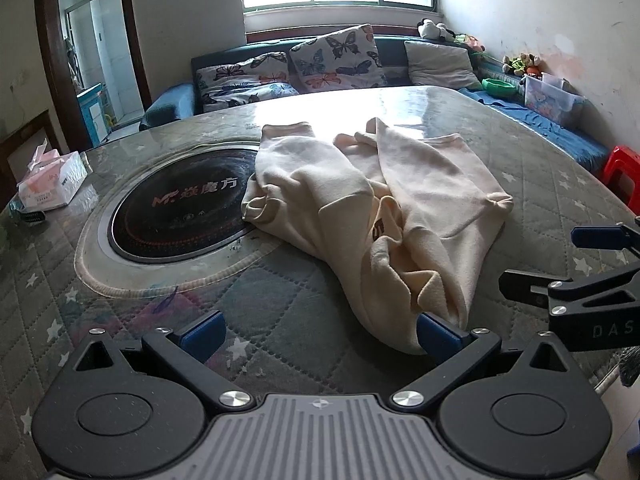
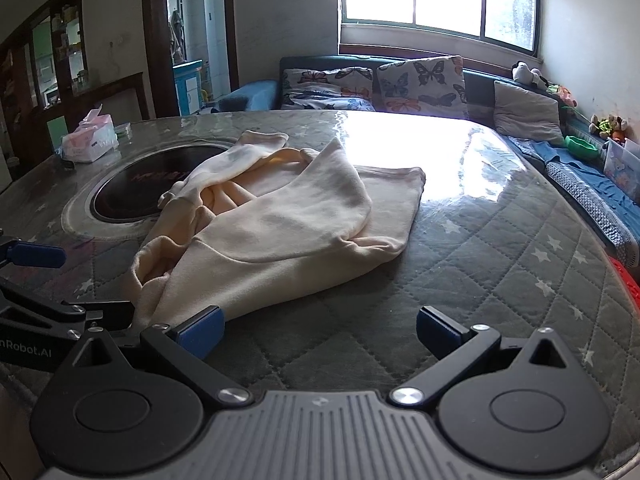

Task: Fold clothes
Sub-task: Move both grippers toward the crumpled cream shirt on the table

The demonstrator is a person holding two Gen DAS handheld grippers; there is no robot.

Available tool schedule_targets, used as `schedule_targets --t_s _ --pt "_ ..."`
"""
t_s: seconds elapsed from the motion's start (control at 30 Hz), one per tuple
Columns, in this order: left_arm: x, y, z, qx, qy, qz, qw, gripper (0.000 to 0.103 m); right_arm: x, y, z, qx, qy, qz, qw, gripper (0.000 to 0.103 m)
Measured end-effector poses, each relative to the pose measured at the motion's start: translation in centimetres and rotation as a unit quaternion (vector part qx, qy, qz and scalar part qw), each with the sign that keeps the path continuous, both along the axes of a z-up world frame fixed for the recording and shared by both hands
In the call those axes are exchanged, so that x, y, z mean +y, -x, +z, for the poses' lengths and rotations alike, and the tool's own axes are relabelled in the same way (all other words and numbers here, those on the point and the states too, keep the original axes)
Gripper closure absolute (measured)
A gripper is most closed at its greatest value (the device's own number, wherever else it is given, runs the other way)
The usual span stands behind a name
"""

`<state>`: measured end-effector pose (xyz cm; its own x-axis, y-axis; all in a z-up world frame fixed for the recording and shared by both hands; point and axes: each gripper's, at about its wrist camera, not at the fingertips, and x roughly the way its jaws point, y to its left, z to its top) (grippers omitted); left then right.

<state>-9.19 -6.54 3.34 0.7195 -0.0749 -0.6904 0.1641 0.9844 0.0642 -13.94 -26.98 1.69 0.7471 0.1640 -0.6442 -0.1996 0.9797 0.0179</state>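
Lying crumpled on the quilted table cover [image 1: 120,300], the cream sweatshirt [image 1: 360,200] sprawled with its far edge overlapping the rim of the round black cooktop [image 1: 176,208] set into the table. One sleeve reached back past the cooktop toward the window side, and the body spread away from the cooktop to the other side, with some dark lettering half hidden in a fold.

The near corner of the sweatshirt hung closest to the tongs. The left gripper [image 1: 320,334] stood spread wide and held nothing; its right blue pad touched or just overlapped that near corner, though the wrist view was too oblique to be sure of contact. The right gripper [image 2: 320,330] was likewise released and empty, its left pad just beside the same hem, its other pad over bare quilt. Both tongs sat on the near side of the sweatshirt, farther from the cooktop than the cloth itself.

Beyond the cooktop, at the table's far left edge, stood a tissue box [image 1: 52,184]. Behind the table ran a sofa with butterfly cushions [image 1: 336,60].
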Motion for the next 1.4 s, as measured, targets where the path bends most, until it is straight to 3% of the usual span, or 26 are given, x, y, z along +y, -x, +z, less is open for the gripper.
schedule_targets --t_s 0.83,1.27,1.4 --pt "0.5 -0.9 0.8 -0.005 -0.007 -0.005 1.0 0.0 0.4 -0.9 0.8 -0.012 0.012 0.017 1.0 0.0" --pt "1.0 -5.3 2.7 -0.036 -0.017 -0.003 0.9992 0.0 0.3 -5.5 2.3 -0.025 0.021 0.03 0.999 0.001" --pt "0.7 -7.6 3.0 -0.044 -0.024 -0.002 0.9987 0.0 -0.1 -8.1 2.5 -0.019 0.013 0.032 0.999 0.007"
